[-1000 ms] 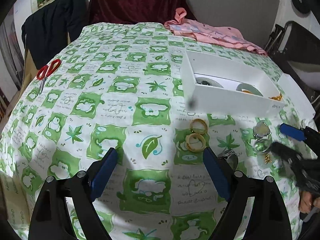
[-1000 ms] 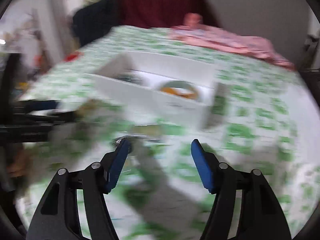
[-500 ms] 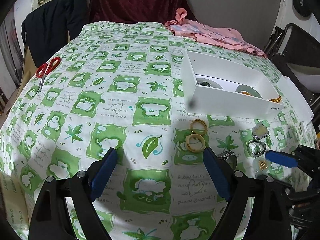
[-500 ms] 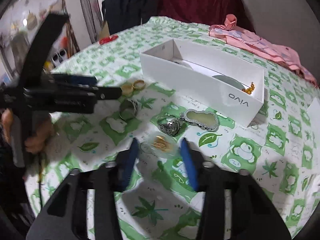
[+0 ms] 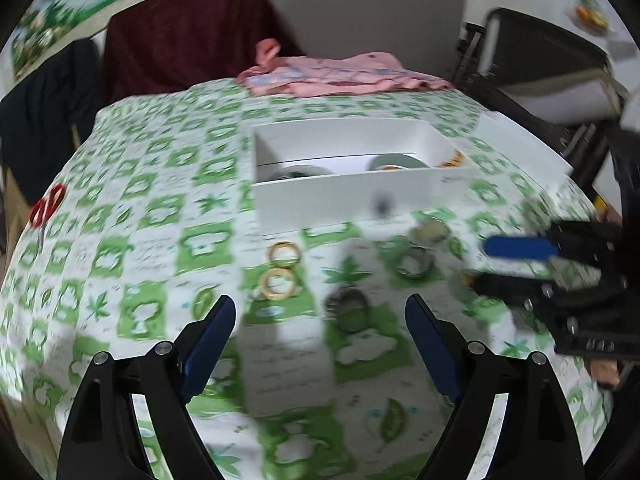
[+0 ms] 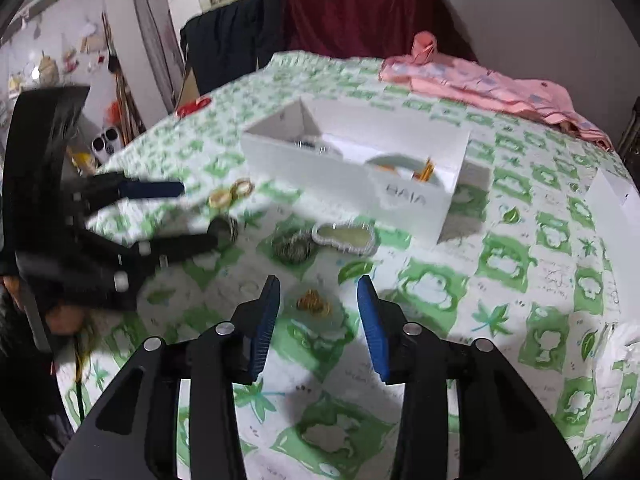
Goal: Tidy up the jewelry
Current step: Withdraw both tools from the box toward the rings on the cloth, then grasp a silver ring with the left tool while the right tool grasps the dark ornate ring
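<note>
A white box (image 5: 352,184) (image 6: 360,168) with jewelry inside stands on the green-patterned cloth. In front of it lie two gold rings (image 5: 280,268) (image 6: 230,194), a dark silver ring (image 5: 348,308) (image 6: 226,228), a silver bracelet (image 5: 416,262) (image 6: 294,246) and a pale oval pendant (image 5: 430,232) (image 6: 344,234). My left gripper (image 5: 320,340) is open and empty above the cloth, near the dark ring. My right gripper (image 6: 318,316) is open, its fingers either side of a small gold piece (image 6: 314,304) in a clear bag.
Red scissors (image 5: 46,208) lie at the left table edge. A pink garment (image 5: 332,76) lies behind the box. A white lid (image 5: 520,148) sits right of the box. Dark clothes hang on chairs beyond the table.
My left gripper has moved right and forward toward the jewelry. My right gripper has closed in on the small gold piece, its fingers now around it.
</note>
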### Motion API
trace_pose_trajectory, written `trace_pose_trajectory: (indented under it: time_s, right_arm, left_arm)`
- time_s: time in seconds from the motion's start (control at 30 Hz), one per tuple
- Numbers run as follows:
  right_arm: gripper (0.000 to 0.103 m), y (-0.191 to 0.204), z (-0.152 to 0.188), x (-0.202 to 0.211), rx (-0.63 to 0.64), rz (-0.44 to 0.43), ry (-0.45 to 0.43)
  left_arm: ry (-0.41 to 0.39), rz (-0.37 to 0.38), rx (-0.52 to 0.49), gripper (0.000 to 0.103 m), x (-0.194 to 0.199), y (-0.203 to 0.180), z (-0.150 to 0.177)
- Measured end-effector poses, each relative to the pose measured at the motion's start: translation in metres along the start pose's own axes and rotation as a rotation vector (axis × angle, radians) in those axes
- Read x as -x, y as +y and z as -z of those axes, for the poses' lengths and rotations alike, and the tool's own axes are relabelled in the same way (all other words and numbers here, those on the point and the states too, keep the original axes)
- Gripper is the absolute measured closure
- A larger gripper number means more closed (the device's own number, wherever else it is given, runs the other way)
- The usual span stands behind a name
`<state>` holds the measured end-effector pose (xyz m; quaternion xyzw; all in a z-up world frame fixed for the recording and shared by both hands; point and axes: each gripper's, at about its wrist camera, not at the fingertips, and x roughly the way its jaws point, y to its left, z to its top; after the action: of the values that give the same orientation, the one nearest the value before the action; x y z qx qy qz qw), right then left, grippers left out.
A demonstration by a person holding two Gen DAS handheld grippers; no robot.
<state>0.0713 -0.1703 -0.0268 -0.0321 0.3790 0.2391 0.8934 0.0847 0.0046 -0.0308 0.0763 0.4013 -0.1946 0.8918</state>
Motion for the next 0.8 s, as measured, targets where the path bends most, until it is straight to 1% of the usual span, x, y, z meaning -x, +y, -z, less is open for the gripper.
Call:
trace_pose_trajectory:
  time_s: [0.13,0.2,0.3,0.33,0.37,0.4,0.43,0.47,0.53,0.6,0.63,0.73,0.8]
  right_arm:
    - [0.064,-0.009,-0.009,-0.001,-0.066,0.026,-0.024]
    - [0.064,-0.015,-0.01,-0.002,-0.1,0.014,-0.023]
    - [0.064,-0.02,-0.01,-0.004,-0.133,-0.004,-0.015]
    - [0.064,-0.021,-0.01,-0.004,-0.137,-0.011,-0.013]
    - [0.064,-0.021,-0.009,-0.004,-0.139,-0.015,-0.012]
    - [0.064,-0.021,-0.009,-0.005,-0.14,-0.022,-0.011]
    - [0.064,-0.021,-0.009,-0.005,-0.14,-0.024,-0.01]
    - [0.064,-0.02,-0.009,-0.006,-0.138,-0.021,-0.01]
    - [0.064,-0.02,-0.009,-0.006,-0.138,-0.018,-0.01]
    - [0.064,-0.02,-0.012,-0.008,-0.145,-0.02,-0.005]
    - [0.064,-0.019,-0.014,-0.01,-0.147,-0.019,-0.002]
    - [0.064,-0.01,-0.026,-0.016,-0.121,-0.003,0.0]
    - [0.064,-0.005,-0.031,-0.019,-0.106,0.01,-0.004]
  left_arm:
    - [0.026,0.01,-0.024,0.028,-0.009,-0.008,-0.001]
    - [0.045,0.036,-0.027,0.032,-0.016,-0.01,-0.005]
    - [0.067,0.058,-0.033,0.035,-0.024,-0.012,-0.008]
    - [0.079,0.075,-0.037,0.038,-0.027,-0.013,-0.009]
    - [0.079,0.091,-0.042,0.043,-0.025,-0.013,-0.008]
    - [0.081,0.129,-0.05,0.043,-0.023,-0.015,-0.006]
    - [0.09,0.184,-0.054,0.043,-0.021,-0.017,-0.004]
    - [0.094,0.212,-0.062,0.043,-0.019,-0.019,-0.003]
    - [0.09,0.196,-0.081,0.043,-0.017,-0.024,0.0]
    - [0.091,0.181,-0.07,0.043,-0.018,-0.022,0.0]
    - [0.088,0.178,-0.052,0.043,-0.018,-0.019,-0.001]
    - [0.071,0.137,0.003,0.043,-0.016,-0.007,-0.004]
    - [0.067,0.127,0.047,0.043,-0.015,0.003,-0.006]
